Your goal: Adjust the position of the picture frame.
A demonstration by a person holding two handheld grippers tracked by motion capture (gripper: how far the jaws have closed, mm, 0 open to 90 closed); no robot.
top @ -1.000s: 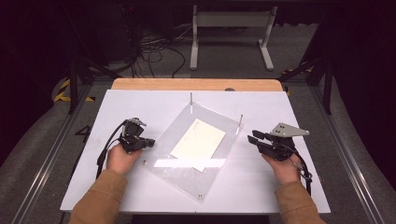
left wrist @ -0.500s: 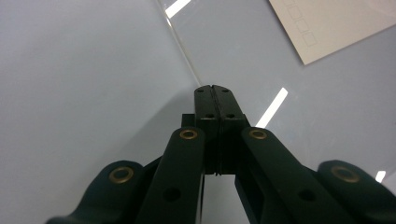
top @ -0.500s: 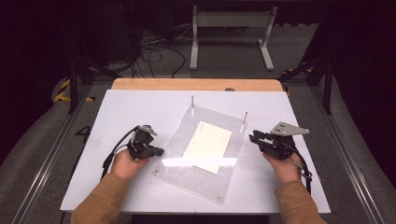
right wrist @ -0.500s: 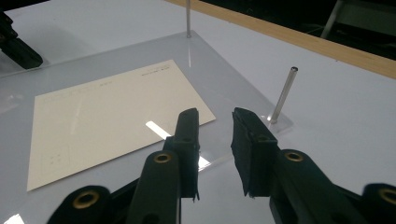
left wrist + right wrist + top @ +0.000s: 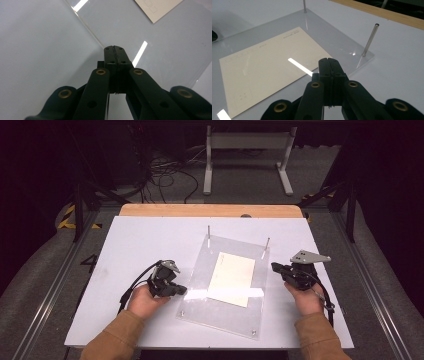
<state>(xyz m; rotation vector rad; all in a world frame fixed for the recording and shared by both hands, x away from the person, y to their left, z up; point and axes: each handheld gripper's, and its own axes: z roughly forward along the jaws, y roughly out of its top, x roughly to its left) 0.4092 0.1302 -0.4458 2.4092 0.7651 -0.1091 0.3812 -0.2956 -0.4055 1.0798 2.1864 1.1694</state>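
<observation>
A clear acrylic plate (image 5: 227, 312) lies on the white table, with a thin metal pin (image 5: 208, 234) and a second pin (image 5: 267, 247) standing at its far corners. A cream card (image 5: 232, 277) rests flat on the plate. My left gripper (image 5: 182, 291) is shut and empty, its tip at the plate's left edge (image 5: 87, 27). My right gripper (image 5: 274, 266) is shut and empty too, its tip at the plate's right edge. In the right gripper view the tip (image 5: 329, 60) sits just over the card (image 5: 269, 67), with a pin (image 5: 369, 40) beyond it.
The white table top (image 5: 140, 245) has bare room to the left of the plate and behind it. A wooden strip (image 5: 210, 210) runs along the table's far edge. Beyond it stand a metal frame (image 5: 247, 150) and floor cables (image 5: 170, 172).
The plate with its card has turned anticlockwise and now lies squarer to the table. My left gripper moved right and nearer along its left edge. The right gripper barely moved.
</observation>
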